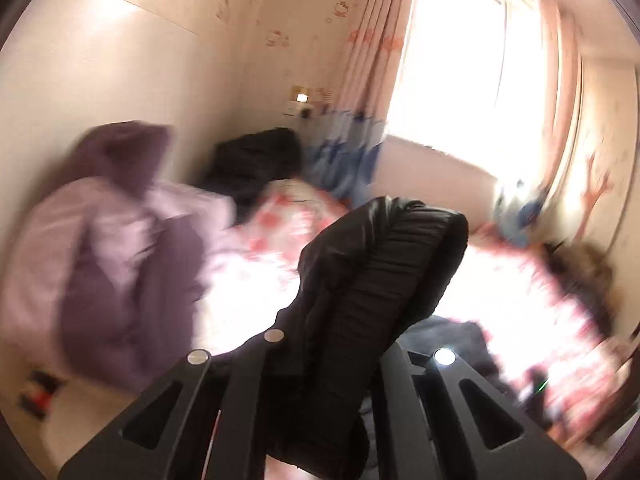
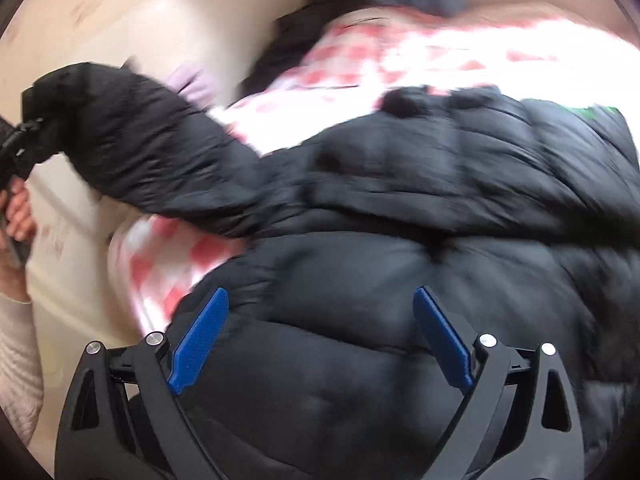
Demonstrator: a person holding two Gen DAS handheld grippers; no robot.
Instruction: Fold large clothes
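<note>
A black quilted puffer jacket (image 2: pixel 420 184) lies spread across a bed covered by a red-and-white patterned sheet (image 2: pixel 360 60); its body fills the lower half of the right wrist view, and one sleeve (image 2: pixel 152 148) is stretched away toward the left edge of that view. The sleeve's cuff (image 1: pixel 384 264) — ribbed in appearance, folded over itself — is pinched in the left gripper (image 1: pixel 320 392), whose jaws are pressed together on the fabric. In the right wrist view this same gripper (image 2: pixel 16 148) appears at the far left, gripped by a hand (image 2: pixel 18 216) in a pale knitted sleeve (image 2: pixel 16 364). The right gripper (image 2: pixel 320 340) hovers just above the jacket's body, its blue-padded fingers (image 2: pixel 198 344) spread wide with nothing clamped between them. Farther off, in the blurred left wrist view, lie a lilac-and-purple garment (image 1: pixel 120 248), a second dark bundle (image 1: pixel 256 160), a pink curtain (image 1: pixel 372 80) and a bright window (image 1: pixel 460 64).
</note>
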